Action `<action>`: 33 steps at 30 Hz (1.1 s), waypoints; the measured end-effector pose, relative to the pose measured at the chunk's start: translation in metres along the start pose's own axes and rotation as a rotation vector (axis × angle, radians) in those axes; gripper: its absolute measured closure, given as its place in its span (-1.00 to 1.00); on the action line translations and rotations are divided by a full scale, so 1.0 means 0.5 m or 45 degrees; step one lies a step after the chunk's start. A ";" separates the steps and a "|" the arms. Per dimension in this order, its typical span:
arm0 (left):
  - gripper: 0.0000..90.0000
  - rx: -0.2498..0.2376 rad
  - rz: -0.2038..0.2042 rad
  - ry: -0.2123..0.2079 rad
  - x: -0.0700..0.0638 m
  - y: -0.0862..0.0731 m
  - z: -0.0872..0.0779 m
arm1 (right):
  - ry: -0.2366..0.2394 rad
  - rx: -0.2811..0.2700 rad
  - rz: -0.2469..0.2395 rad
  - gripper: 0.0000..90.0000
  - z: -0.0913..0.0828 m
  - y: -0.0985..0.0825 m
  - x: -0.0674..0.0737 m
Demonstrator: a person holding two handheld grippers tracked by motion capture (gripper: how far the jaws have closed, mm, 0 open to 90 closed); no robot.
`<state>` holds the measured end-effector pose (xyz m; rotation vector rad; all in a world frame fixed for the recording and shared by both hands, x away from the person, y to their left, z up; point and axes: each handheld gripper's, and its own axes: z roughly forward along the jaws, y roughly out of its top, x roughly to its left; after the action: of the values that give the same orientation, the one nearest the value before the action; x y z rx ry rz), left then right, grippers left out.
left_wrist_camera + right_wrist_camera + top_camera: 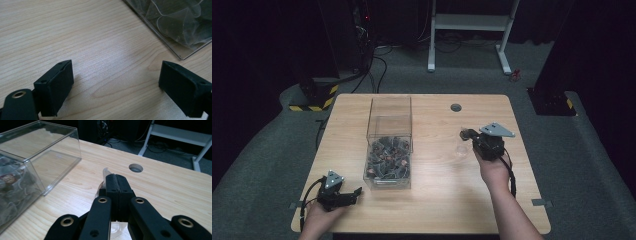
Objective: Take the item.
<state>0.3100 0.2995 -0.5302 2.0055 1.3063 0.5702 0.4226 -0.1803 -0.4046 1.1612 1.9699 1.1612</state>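
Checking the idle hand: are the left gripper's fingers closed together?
No, the left gripper has its fingers wide apart, bare table between them.

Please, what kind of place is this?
Probably a lab or recording workspace: a wooden table with a cable hole on grey carpet, loose cables on the floor, and hazard-striped stand bases.

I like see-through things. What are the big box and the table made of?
The box looks like clear, glossy hard plastic: you see its contents and the table through its walls. The table looks like pale wood or wood-look laminate, with matte grain lines; which one is hard to tell.
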 end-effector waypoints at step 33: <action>-0.72 0.001 0.001 0.000 0.000 0.000 0.000 | -0.015 0.117 0.054 0.68 0.067 -0.026 -0.010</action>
<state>0.3100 0.2995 -0.5301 2.0067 1.3054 0.5702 0.4466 -0.1749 -0.4313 1.2594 2.0173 1.0918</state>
